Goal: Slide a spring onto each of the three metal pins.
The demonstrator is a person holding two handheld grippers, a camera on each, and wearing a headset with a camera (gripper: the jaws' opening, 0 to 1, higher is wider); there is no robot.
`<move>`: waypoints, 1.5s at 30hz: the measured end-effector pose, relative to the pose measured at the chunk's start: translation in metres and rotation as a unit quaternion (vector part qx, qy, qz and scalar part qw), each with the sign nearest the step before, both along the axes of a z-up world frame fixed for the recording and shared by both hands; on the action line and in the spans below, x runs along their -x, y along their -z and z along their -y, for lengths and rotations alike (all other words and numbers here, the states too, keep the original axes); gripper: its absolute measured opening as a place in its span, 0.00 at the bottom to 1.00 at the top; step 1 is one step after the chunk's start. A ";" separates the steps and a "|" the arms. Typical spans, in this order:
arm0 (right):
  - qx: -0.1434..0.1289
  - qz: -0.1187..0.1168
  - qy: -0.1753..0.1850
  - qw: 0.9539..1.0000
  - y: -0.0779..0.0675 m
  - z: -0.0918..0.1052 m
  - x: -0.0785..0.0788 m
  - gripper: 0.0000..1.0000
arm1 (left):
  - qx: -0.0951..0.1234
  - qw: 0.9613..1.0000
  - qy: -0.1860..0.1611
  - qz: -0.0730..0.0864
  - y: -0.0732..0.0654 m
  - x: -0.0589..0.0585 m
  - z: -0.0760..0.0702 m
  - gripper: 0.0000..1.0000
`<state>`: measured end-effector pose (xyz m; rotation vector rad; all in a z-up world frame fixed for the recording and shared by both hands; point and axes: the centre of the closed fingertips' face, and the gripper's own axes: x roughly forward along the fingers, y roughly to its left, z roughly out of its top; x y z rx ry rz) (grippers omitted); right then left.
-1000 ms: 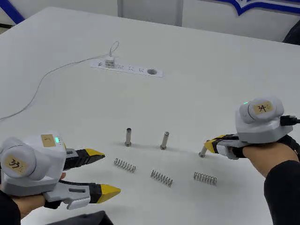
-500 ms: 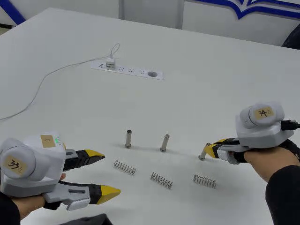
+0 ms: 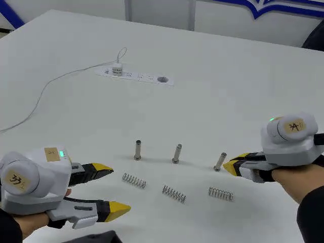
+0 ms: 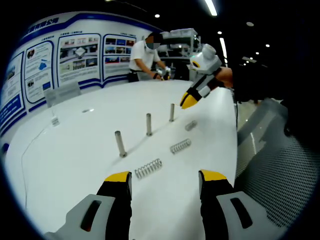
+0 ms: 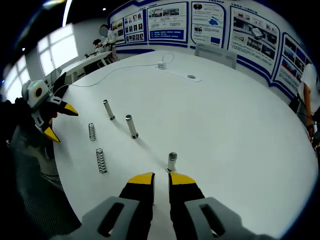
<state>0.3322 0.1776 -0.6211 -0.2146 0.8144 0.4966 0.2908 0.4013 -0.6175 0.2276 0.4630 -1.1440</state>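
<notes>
The left gripper (image 3: 120, 187) hung wide open, empty, near three springs (image 3: 173, 193) lying loose on the bench (image 3: 228, 91) before the pins (image 3: 176, 153). The right gripper (image 3: 228, 166), fingers (image 5: 141, 180) nearly together and empty, sat just beside the rightmost pin (image 3: 219, 161); a nudge could topple it.

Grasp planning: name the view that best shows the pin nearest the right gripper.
Right gripper view: the pin stands close, just ahead of the fingers. Head view shows it small; left gripper view, farthest off.
</notes>
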 end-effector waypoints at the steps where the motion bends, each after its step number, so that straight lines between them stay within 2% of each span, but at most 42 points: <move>1: -0.001 -0.001 -0.005 1.000 0.001 -0.001 0.003 0.12 | -0.001 1.000 0.000 0.000 0.000 0.000 0.000 0.55; 4: -0.011 -0.006 -0.025 1.000 0.000 -0.008 0.008 0.12 | -0.003 1.000 0.001 0.000 0.001 0.001 0.000 0.55; 7: -0.008 -0.012 -0.058 0.998 -0.001 -0.018 0.014 0.12 | -0.004 1.000 0.002 -0.002 0.002 0.001 0.000 0.55; 8: -0.006 -0.022 -0.083 0.996 0.001 -0.023 0.019 0.13 | -0.005 1.000 0.002 -0.002 0.002 0.001 0.000 0.55; 10: 0.003 -0.032 -0.108 0.994 0.005 -0.029 0.023 0.13 | -0.006 1.000 0.003 -0.002 0.002 0.001 0.000 0.55; 12: 0.030 -0.041 -0.142 0.989 0.010 -0.033 0.028 0.13 | -0.007 1.000 0.003 -0.002 0.003 0.002 0.000 0.55; 15: 0.073 -0.058 -0.197 0.976 0.019 -0.038 0.035 0.13 | -0.007 1.000 0.001 -0.001 0.002 0.001 -0.001 0.55; 16: 0.090 -0.063 -0.215 0.970 0.022 -0.039 0.036 0.13 | -0.007 1.000 0.000 -0.002 0.002 0.001 -0.001 0.55; 17: 0.102 -0.065 -0.226 0.966 0.024 -0.039 0.036 0.13 | -0.006 1.000 0.000 -0.001 0.002 0.001 -0.001 0.55; 18: 0.117 -0.068 -0.245 0.960 0.026 -0.040 0.035 0.13 | -0.006 1.000 0.000 -0.001 0.002 0.001 -0.001 0.55; 20: 0.135 -0.078 -0.259 0.953 0.029 -0.040 0.036 0.13 | -0.006 1.000 -0.001 -0.001 0.002 0.001 -0.002 0.55; 21: 0.146 -0.079 -0.274 0.947 0.031 -0.040 0.034 0.13 | -0.006 1.000 -0.002 -0.001 0.002 0.001 -0.002 0.55; 27: 0.161 -0.104 -0.311 0.931 0.041 -0.048 0.033 0.13 | -0.004 1.000 -0.004 -0.002 0.002 0.000 -0.002 0.55; 31: 0.191 -0.115 -0.331 0.917 0.048 -0.046 0.033 0.13 | -0.003 1.000 -0.005 -0.003 0.002 -0.001 -0.003 0.55; 42: 0.209 -0.135 -0.359 0.899 0.060 -0.042 0.034 0.12 | -0.002 1.000 -0.007 -0.004 0.003 -0.002 -0.004 0.55; 43: 0.204 -0.134 -0.358 0.901 0.058 -0.043 0.033 0.12 | -0.002 1.000 -0.007 -0.004 0.003 -0.002 -0.004 0.55; 44: 0.205 -0.137 -0.360 0.900 0.058 -0.042 0.034 0.12 | -0.002 1.000 -0.007 -0.004 0.003 -0.002 -0.004 0.55; 45: 0.202 -0.138 -0.358 0.901 0.058 -0.042 0.034 0.12 | -0.002 1.000 -0.008 -0.004 0.003 -0.003 -0.004 0.55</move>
